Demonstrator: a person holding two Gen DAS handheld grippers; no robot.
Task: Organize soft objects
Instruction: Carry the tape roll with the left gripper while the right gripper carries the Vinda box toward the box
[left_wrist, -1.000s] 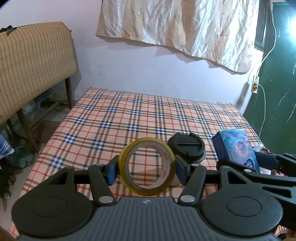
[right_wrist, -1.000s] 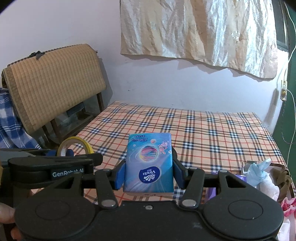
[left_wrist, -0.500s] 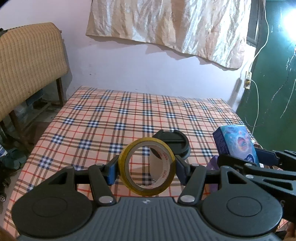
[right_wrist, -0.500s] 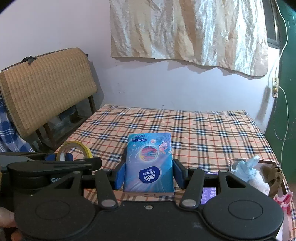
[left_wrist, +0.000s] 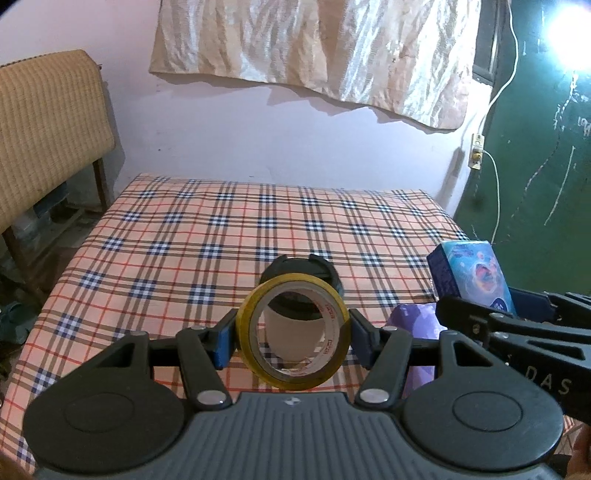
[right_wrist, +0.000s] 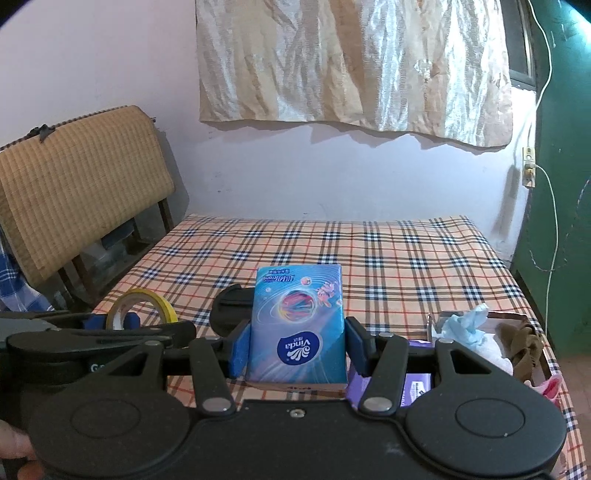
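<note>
Left wrist view: left hand-held gripper (left_wrist: 291, 338) was clamped on a yellow roll of adhesive tape w/ white core (left_wrist: 293, 332), blue pads (left_wrist: 223, 341) pressing both sides of the roll, roll upright, hole facing cam. Jaws roughly half open around it, held above the plaid-covered bed (left_wrist: 184, 240). Round black lid-like object (left_wrist: 295, 267) sat on the bed right behind the roll, partly seen through the hole. Purple packet (left_wrist: 413, 321) lay on the bed just right of the gripper.

Right wrist view: right hand-held gripper (right_wrist: 297, 350) was closed on a blue Vinda tissue pack (right_wrist: 297, 328), pads on its left + right sides, pack upright, logo facing cam, jaws abt mid-width. Pack held off the bed, near front edge. Left gripper w/ tape visible at left, close beside. Tray (right_wrist: 517, 317) at right held light-blue crumpled cloth (right_wrist: 461, 325), white fabric + brown fabric (right_wrist: 521, 343). Woven-back chair (right_wrist: 81, 177) stood left of the bed, crinkled beige sheet (right_wrist: 351, 62) hung on the wall.
</note>
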